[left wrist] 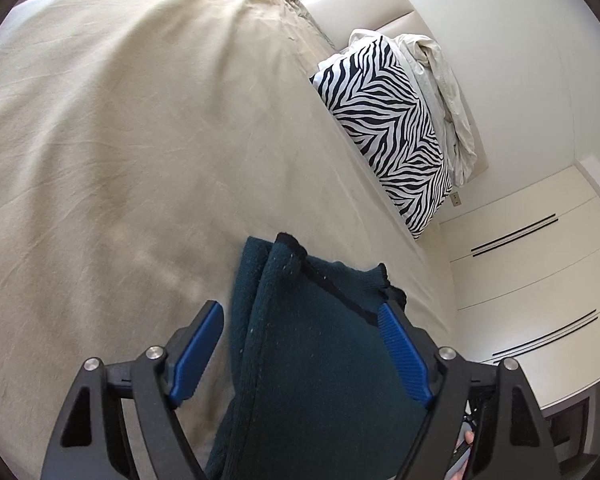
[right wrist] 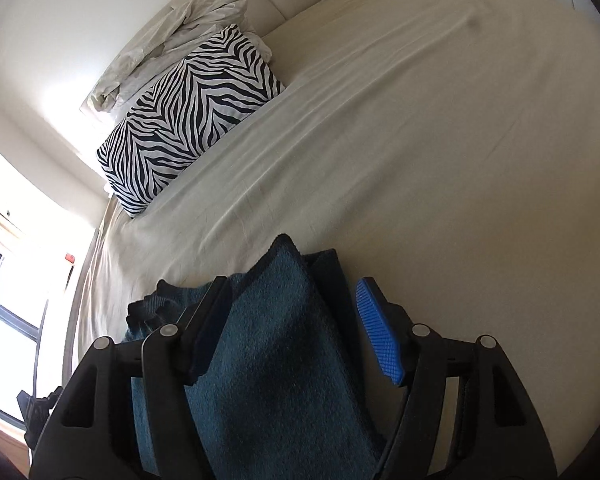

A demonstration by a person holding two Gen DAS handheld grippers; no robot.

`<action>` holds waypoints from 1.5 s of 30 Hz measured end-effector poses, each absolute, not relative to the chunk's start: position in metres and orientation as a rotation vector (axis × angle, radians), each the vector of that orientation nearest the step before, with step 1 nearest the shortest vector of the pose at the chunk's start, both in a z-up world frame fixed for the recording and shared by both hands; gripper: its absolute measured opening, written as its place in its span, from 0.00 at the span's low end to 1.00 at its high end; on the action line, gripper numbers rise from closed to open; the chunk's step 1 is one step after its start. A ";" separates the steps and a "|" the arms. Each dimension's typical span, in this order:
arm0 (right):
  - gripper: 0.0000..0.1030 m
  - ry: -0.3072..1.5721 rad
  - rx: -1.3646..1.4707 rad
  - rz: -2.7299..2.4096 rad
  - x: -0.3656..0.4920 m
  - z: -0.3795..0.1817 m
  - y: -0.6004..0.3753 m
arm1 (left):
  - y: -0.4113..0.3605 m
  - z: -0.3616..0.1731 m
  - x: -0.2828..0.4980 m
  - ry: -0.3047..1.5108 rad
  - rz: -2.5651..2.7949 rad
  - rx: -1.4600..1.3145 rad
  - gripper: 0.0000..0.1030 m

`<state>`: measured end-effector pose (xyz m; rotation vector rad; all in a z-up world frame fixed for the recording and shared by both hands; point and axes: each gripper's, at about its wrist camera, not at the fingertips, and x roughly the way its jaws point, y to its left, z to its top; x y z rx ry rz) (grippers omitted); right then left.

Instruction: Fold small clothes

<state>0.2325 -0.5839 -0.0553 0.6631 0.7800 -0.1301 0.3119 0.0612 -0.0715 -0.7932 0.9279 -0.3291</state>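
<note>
We have the dark teal garment [left wrist: 300, 344] lying bunched on the beige bed sheet [left wrist: 120, 160], near the side of the bed, and both tools sit over it with their jaws spread: the left gripper [left wrist: 300, 332] straddles the cloth without pinching it, and the right gripper [right wrist: 292, 312] does the same from the other side. The step, as we judge it, is to take hold of the garment for a fold. To do that well we should close each tool on a single clean edge, such as the black-trimmed hem [left wrist: 340, 292], and not on the thick doubled ridge in the middle. The bed's edge runs close beside the garment, so we should carry the fold toward the wide bare sheet, away from the zebra pillow [right wrist: 188, 116].
</note>
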 end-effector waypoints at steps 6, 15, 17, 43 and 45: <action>0.61 0.820 0.497 -0.101 0.180 -0.052 -0.560 | 0.054 -0.076 0.255 0.922 -0.339 -0.678 0.78; 0.56 0.868 0.433 -0.104 0.118 -0.062 -0.554 | 0.045 -0.099 0.208 0.954 -0.325 -0.590 0.60; 0.55 0.874 0.452 -0.118 0.113 -0.066 -0.560 | 0.042 -0.100 0.205 0.945 -0.318 -0.544 0.58; 0.13 0.929 0.437 -0.098 0.101 -0.080 -0.575 | 0.031 -0.104 0.203 0.947 -0.283 -0.412 0.21; 0.08 0.928 0.390 -0.101 0.100 -0.077 -0.569 | 0.030 -0.105 0.204 0.948 -0.286 -0.404 0.17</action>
